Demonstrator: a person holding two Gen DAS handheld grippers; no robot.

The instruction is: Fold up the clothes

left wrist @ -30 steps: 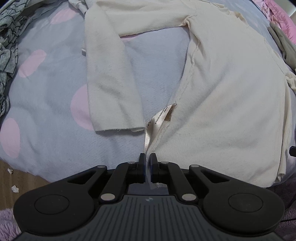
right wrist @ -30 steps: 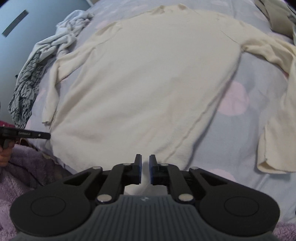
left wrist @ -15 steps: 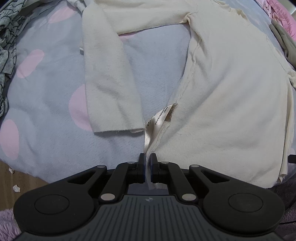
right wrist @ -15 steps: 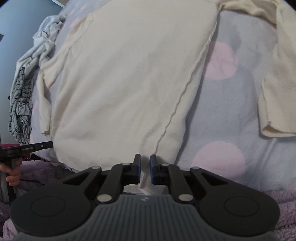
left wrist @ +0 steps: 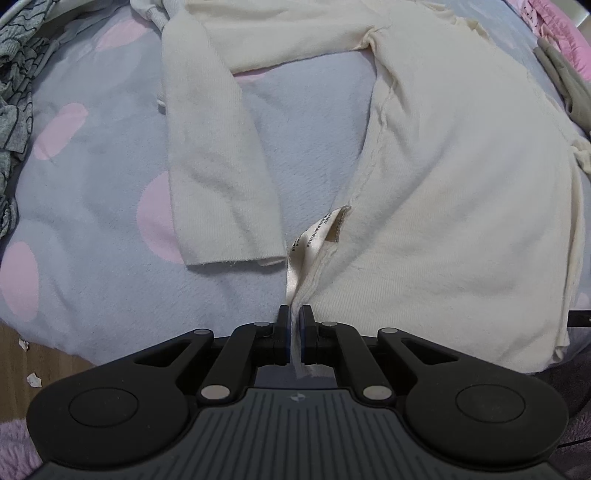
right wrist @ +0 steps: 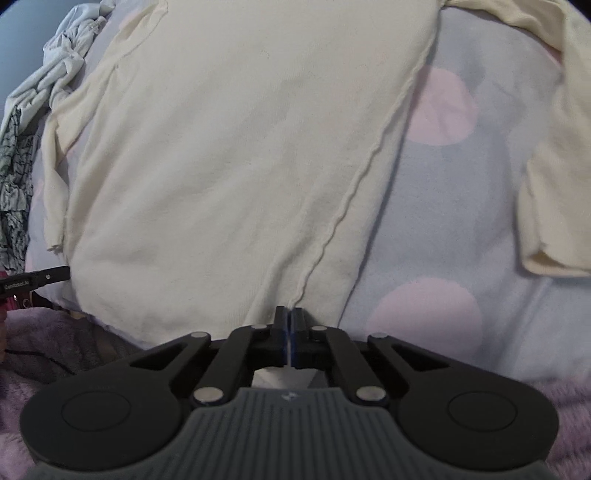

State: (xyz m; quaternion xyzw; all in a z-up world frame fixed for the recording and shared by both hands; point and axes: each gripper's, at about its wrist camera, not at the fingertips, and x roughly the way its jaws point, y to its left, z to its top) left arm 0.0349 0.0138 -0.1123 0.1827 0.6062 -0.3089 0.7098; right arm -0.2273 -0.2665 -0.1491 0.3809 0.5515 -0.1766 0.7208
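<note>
Left wrist view shows the left gripper (left wrist: 294,314) closed on the bottom hem of a cream sweater (left wrist: 443,192), its two black fingers pinching the cloth at the corner where the side seam meets the hem. A white care label (left wrist: 316,236) rises out of that same seam just ahead of the fingertips; it carries small printed text, too fine to read. The sweater's body spreads forward and to the right from the grip, lying flat on a grey blanket with pink dots (left wrist: 92,206), while one sleeve (left wrist: 218,166) lies folded back toward the camera on the left, its cuff ending just beside the label. A grey patterned garment (left wrist: 14,92) is bunched at the far left edge, and a pink item (left wrist: 554,33) sits at the top right. From the right wrist view, the right gripper (right wrist: 289,317) is clamped shut on the hem at the opposite bottom corner, right where the other side seam (right wrist: 369,155) runs down into its fingertips. The cream cloth stretches away up and to the left of it, and the other sleeve (right wrist: 554,166) hangs down the right side with its cuff open. A black bar (right wrist: 37,282) at the left edge bears white lettering that is too small to read.
</note>
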